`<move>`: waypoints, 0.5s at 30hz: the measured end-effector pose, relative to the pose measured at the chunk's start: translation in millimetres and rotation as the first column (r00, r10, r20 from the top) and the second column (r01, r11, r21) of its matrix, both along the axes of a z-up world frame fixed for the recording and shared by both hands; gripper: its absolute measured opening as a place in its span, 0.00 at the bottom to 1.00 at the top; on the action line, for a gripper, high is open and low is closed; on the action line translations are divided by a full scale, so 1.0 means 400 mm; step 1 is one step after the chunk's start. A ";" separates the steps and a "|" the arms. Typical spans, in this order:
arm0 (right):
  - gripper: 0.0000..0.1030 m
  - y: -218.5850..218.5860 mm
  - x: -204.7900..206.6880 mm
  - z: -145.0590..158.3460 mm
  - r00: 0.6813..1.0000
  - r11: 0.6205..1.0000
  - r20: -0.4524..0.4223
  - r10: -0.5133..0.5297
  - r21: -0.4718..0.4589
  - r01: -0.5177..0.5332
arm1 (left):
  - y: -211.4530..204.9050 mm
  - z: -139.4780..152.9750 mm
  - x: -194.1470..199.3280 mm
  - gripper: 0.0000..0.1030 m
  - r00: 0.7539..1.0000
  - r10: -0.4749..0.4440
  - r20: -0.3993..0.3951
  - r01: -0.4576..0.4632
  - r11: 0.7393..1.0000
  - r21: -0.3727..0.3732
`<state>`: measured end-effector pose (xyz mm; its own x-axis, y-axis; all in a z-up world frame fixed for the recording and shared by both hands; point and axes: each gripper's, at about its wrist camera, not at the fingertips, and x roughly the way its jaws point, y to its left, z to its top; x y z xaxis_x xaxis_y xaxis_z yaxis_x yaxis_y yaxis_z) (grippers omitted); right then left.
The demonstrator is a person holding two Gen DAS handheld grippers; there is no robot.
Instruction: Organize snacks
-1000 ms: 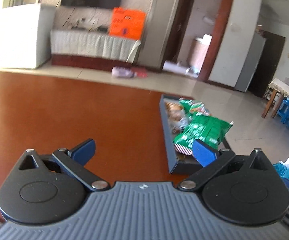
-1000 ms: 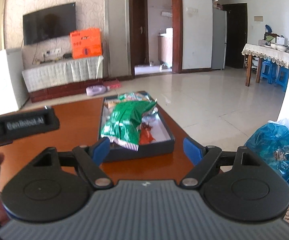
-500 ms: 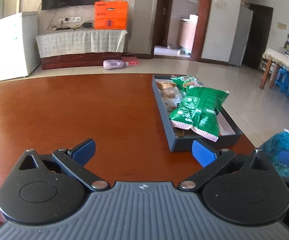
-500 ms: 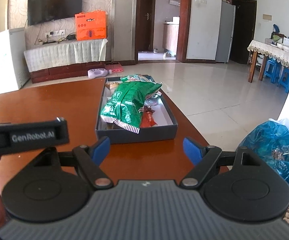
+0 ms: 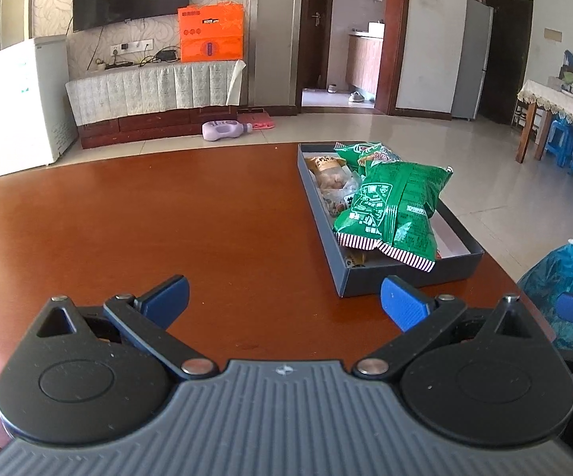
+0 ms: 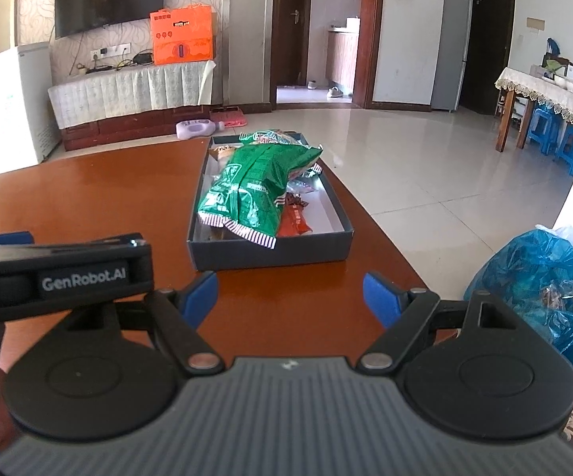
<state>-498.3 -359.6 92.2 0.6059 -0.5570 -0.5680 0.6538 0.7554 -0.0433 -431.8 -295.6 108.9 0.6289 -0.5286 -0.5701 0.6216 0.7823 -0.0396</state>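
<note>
Both tools, left (image 5: 282, 301) and right (image 6: 290, 297), gape wide, empty, above glossy wooden bench (image 5: 147, 218); crinkly green snack bag (image 5: 395, 210) fills rectangular dark box (image 5: 405, 275).

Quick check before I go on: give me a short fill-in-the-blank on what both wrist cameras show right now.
1. The big green snack bag lies in the dark ____ on the wooden table.
2. The left gripper and right gripper are both ____ and hold nothing.
3. The box on the TV stand is ____ in colour.

Missing words: box; open; orange
</note>
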 end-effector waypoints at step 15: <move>0.80 -0.004 0.000 -0.001 1.000 1.000 -0.006 0.004 0.010 -0.004 | -0.004 -0.010 0.000 1.00 1.000 -0.011 0.013 0.011 1.000 0.008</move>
